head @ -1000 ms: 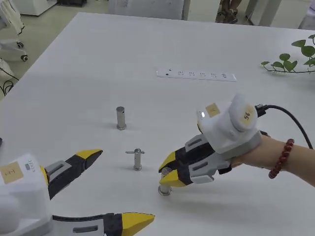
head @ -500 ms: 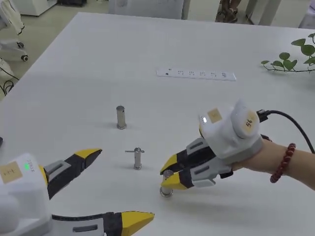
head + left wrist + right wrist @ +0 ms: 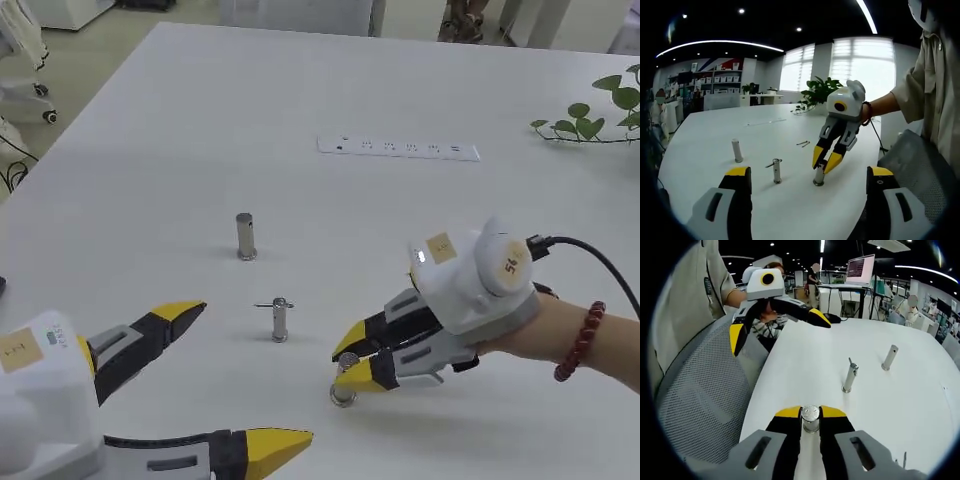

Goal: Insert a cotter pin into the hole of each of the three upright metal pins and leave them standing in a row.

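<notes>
right claw point(image 3: 352, 362): pressed onto the head of the near pin point(image 3: 342, 390), a yellow tip on either side. The pin stands upright on the table point(image 3: 200, 120).
left claw point(image 3: 235, 378): spread wide and holding nothing, off to the right claw's left and apart from it.
middle pin point(image 3: 280, 322): just past the right claw's tips, upright, with a cotter pin point(image 3: 266, 307) through its hole.
far pin point(image 3: 245, 237): further along the same line, upright. Its hole looks bare, though it is too small to be sure.
spare cotter pins point(image 3: 802, 144): lying flat behind the right claw, on the side away from the left claw.
step: probably steadying the near pin for its cotter pin. The jaws hide its hole.
next move: the left claw likely has to reach round the right claw for a spare, then thread it level through the held pin.
edges and room: the table edge runs close beside the near pin in the right gripper view, so there is little slack on that side. Open tabletop lies beyond the tips, and the power strip point(image 3: 398, 150) is well away.
</notes>
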`<state>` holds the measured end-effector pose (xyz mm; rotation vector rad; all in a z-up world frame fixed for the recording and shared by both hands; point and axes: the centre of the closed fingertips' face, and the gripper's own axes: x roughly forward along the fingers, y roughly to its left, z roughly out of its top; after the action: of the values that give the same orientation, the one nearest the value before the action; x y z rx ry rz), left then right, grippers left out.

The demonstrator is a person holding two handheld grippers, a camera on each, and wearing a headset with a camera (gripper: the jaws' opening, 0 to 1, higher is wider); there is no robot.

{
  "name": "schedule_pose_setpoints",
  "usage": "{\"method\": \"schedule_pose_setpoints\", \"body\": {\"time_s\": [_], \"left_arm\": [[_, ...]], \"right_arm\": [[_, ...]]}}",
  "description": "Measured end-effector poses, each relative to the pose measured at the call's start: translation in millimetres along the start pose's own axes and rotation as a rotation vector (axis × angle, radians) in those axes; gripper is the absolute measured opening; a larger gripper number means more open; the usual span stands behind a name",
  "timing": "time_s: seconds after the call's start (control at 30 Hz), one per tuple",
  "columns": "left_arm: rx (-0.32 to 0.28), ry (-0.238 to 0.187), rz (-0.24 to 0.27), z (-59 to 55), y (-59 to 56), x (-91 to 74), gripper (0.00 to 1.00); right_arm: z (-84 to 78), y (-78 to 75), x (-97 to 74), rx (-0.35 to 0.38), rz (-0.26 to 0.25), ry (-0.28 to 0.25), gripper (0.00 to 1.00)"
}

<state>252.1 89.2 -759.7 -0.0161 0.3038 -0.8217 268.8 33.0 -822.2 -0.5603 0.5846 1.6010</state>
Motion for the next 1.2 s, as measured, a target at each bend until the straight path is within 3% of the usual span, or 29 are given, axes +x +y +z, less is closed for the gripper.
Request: {"method": "schedule_pose_setpoints", "body": {"time_s": [0.67, 0.93, 1.2], "left_arm": [[-0.005, 0.005, 0.003, -1.0, 0.1, 0.4, 0.96], [0.001, 0.005, 0.003, 0.1, 0.0, 0.8, 0.97], [-0.002, 0.006, 0.000, 0.9, -0.8, 1.0, 0.99]], "right_arm": [[2.7, 0.2, 0.5, 0.027, 0.012, -0.021, 0.16], [9.8, 3.4, 0.9, 0.053, 0.031, -0.038, 0.23], [19.0, -0.1, -9.3, 0.109, 0.018, -0.066, 0.29]]}}
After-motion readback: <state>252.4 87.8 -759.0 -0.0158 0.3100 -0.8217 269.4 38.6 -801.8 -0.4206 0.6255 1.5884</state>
